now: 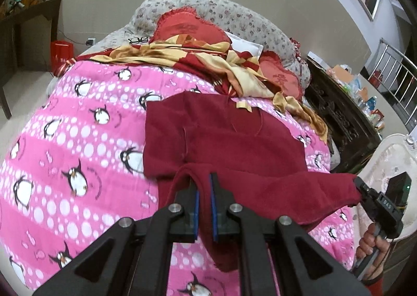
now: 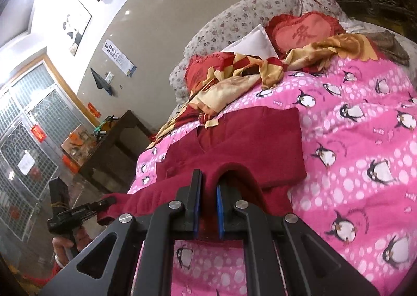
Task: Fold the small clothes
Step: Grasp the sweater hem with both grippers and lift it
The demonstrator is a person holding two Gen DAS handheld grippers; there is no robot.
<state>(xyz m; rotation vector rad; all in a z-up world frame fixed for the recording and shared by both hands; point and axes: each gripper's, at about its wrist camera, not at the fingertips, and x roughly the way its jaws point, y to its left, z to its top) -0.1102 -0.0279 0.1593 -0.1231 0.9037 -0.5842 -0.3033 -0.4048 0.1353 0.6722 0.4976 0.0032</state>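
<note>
Pink quilt (image 1: 78, 119), penguin-printed, covers the bed and carries everything else; at its far end lie a red-and-gold patterned cloth (image 1: 198, 59) and red heart-shaped cushions (image 2: 305, 30) against a floral headboard (image 1: 234, 14); dark red garment (image 1: 221, 134), fleecy, lies spread on the quilt with its far part flat and its near edge lifted off the bed.

Left gripper (image 1: 204, 191): jaws closed on a fold of the garment's near edge, cloth bunched up between the blue pads and draped over the tips; right gripper (image 2: 208, 191): jaws likewise clamped on the same near edge at the opposite corner; the edge hangs slack between the two.

Risks, as judged: the thick fleece is pinched only near the tips, so a quick carry forward could pull a corner free; uneven travel of the two hands would lay the fold crooked; the slack middle may sag and crease under the fold; the flat far part may drag along the quilt if the edge is hauled rather than lifted; a loose tip of the patterned cloth touches the garment's far edge and could get caught.
</note>
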